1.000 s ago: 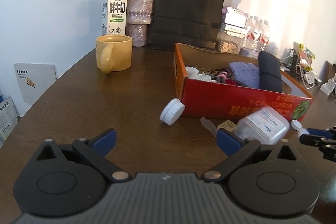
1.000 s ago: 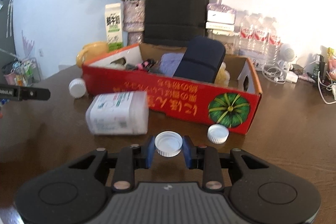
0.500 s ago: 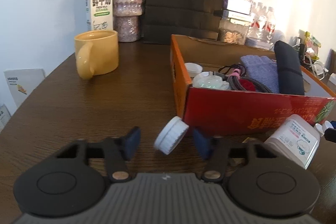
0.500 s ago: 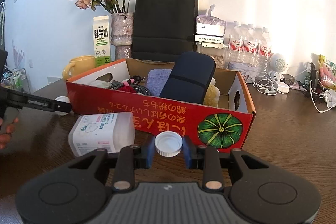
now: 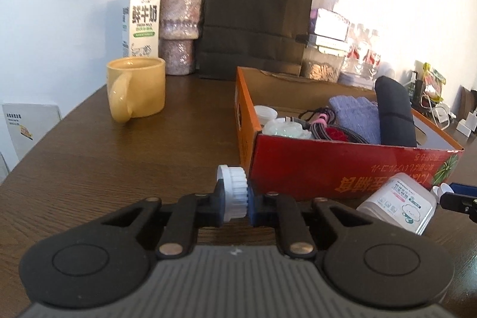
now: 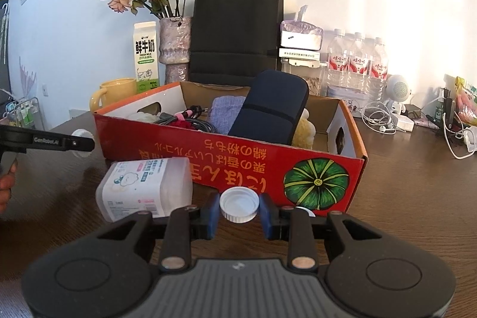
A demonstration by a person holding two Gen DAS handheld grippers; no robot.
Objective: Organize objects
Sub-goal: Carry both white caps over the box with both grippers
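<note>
roughly midway: left gripper [image 5: 235, 203] was closing on a ribbed white cap [image 5: 235, 192], right gripper [image 6: 238, 212] pinched another white cap [image 6: 239, 204], both outside the red box [image 6: 238, 152]; plastic bottle [image 6: 144, 188] lay unboxed on the table [image 5: 119, 151].

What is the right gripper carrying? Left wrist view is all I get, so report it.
Observer: The right gripper is shut on a white cap, hollow side up.
Operator: Check the table near it for loose pieces.
Observer: A second white cap lies just behind one of its fingers, at the foot of the red box. It is mostly hidden.
Operator: Report what sits deep in the box's right end.
Observer: A pale yellow spongy lump sits there, tucked behind the dark case.
</note>
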